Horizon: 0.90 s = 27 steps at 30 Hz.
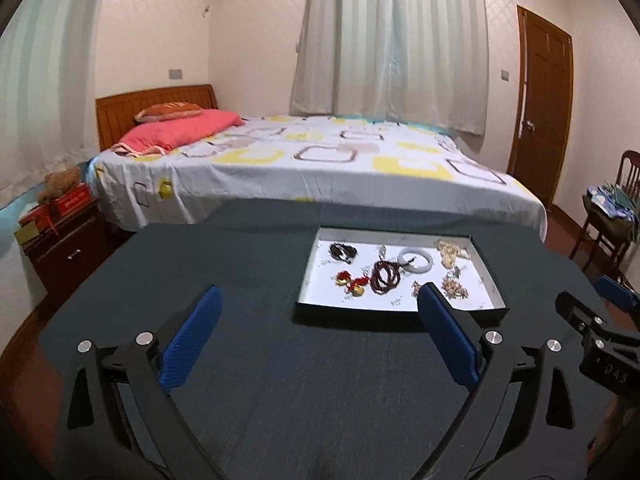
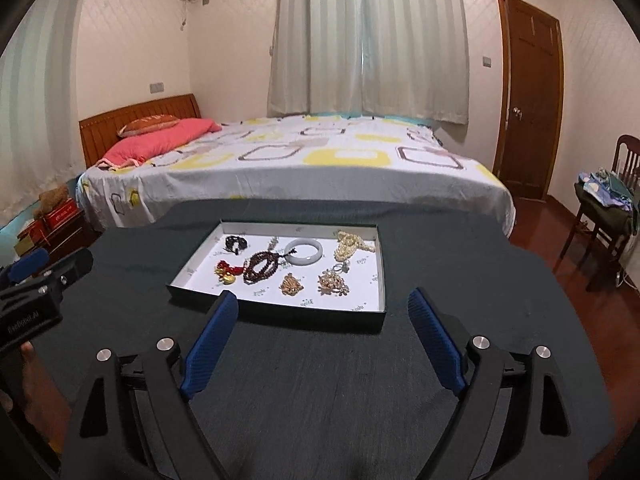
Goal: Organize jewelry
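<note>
A bedroom table (image 2: 480, 320) carries the tray (image 2: 382, 272); both grippers, left (image 1: 318, 336) and right (image 2: 322, 338), gape empty; beads (image 2: 260, 266) crowd the bangle (image 2: 304, 252) mid-tray, so a grab may snag both.

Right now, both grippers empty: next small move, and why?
Probably none beyond pulling back: both the left gripper and right gripper stand open, holding nothing, short of the tray. Every piece, like the white bangle, already lies inside it.

Dark cloth-covered table (image 2: 460, 280); shallow black tray (image 2: 382, 264) with jewelry lies directly on it.
</note>
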Each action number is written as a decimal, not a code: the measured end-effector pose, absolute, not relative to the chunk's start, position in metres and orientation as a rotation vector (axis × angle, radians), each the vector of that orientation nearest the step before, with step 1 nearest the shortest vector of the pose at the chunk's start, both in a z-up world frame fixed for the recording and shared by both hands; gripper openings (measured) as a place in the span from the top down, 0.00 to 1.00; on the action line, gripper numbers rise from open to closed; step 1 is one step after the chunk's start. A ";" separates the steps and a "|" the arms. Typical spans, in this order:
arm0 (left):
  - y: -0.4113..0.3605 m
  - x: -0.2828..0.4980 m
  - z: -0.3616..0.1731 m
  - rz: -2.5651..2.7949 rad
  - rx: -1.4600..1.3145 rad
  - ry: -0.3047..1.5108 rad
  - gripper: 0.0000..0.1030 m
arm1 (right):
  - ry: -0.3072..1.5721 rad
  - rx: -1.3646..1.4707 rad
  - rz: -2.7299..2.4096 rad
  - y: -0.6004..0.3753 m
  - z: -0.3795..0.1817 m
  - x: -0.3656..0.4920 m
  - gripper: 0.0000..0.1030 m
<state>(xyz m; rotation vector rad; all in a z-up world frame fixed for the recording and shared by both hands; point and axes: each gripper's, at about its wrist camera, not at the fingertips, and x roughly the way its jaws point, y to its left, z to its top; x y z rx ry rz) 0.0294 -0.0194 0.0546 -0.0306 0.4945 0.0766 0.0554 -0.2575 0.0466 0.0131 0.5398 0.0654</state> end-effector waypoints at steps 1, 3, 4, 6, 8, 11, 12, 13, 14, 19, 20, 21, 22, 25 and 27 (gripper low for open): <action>-0.020 0.026 0.058 0.085 -0.025 0.487 0.05 | 0.533 0.012 0.070 -0.257 0.049 0.051 0.18; -0.020 0.016 0.065 0.104 -0.011 0.466 0.04 | 0.519 0.009 0.072 -0.258 0.054 0.042 0.18; -0.019 0.011 0.068 0.110 -0.006 0.458 0.04 | 0.514 0.009 0.071 -0.258 0.056 0.038 0.18; -0.017 0.005 0.071 0.117 -0.005 0.447 0.04 | 0.503 0.014 0.076 -0.259 0.061 0.030 0.18; -0.014 -0.003 0.075 0.123 -0.017 0.440 0.04 | 0.489 0.024 0.075 -0.261 0.065 0.025 0.18; -0.009 -0.011 0.079 0.115 -0.042 0.441 0.04 | 0.477 0.022 0.075 -0.261 0.069 0.018 0.18; -0.008 -0.013 0.080 0.114 -0.045 0.440 0.04 | 0.474 0.020 0.075 -0.261 0.070 0.016 0.18; -0.008 -0.016 0.081 0.115 -0.046 0.436 0.04 | 0.471 0.016 0.073 -0.261 0.071 0.014 0.18; -0.007 -0.019 0.082 0.116 -0.045 0.431 0.04 | 0.465 0.014 0.073 -0.261 0.072 0.012 0.18; -0.007 -0.028 0.087 0.110 -0.043 0.413 0.04 | 0.446 0.009 0.074 -0.260 0.078 0.004 0.18; -0.007 -0.030 0.087 0.108 -0.043 0.411 0.04 | 0.441 0.008 0.074 -0.260 0.079 0.003 0.18; -0.007 -0.032 0.089 0.107 -0.043 0.406 0.04 | 0.438 0.008 0.074 -0.260 0.079 0.002 0.18; -0.008 -0.033 0.090 0.106 -0.042 0.402 0.04 | 0.434 0.009 0.074 -0.260 0.080 0.000 0.18; -0.009 -0.036 0.092 0.103 -0.041 0.388 0.04 | 0.427 0.008 0.072 -0.261 0.082 -0.002 0.18; -0.010 -0.038 0.094 0.101 -0.040 0.384 0.04 | 0.426 0.010 0.072 -0.261 0.082 -0.002 0.18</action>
